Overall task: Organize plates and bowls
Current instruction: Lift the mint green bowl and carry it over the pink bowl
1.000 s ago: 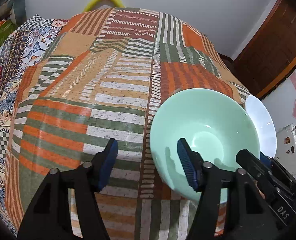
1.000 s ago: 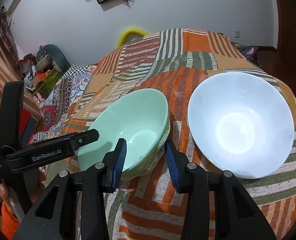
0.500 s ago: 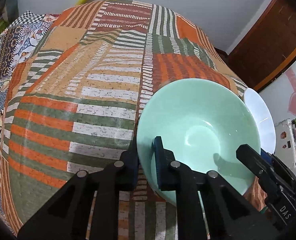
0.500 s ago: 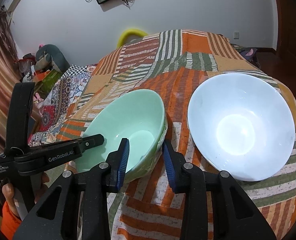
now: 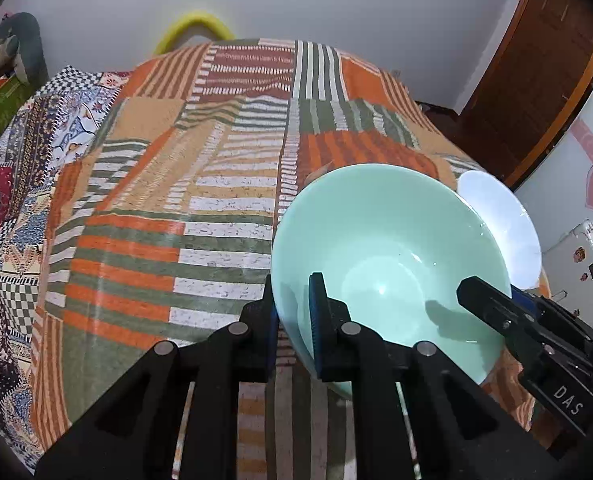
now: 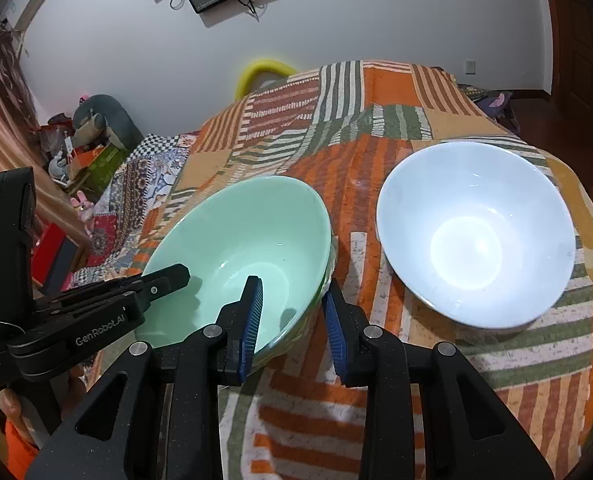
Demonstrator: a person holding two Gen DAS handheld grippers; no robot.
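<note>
- So the left tongs (image 5: 292, 332) were wide open a second ago, hanging over the bedspread with the mint green bowl (image 5: 388, 264) off to one side. Now they're clamped shut on the bowl's near rim, one pad inside and one outside.
- The bowl looks tipped up toward the camera now, so I'd guess the lift has started. Probably headed for stacking with the white bowl (image 6: 476, 236).
- The right tongs (image 6: 292, 320) have narrowed a bit and straddle the opposite rim of the green bowl. There's still a gap at the outer pad, so I can't tell if they're really gripping.
- Left view: the green bowl fills the lower right, with the white one peeking out behind it at the right edge.
- Right view: green bowl centre-left on the patchwork bedspread (image 6: 376, 128), white bowl just beside it on the right, not touching.
</note>
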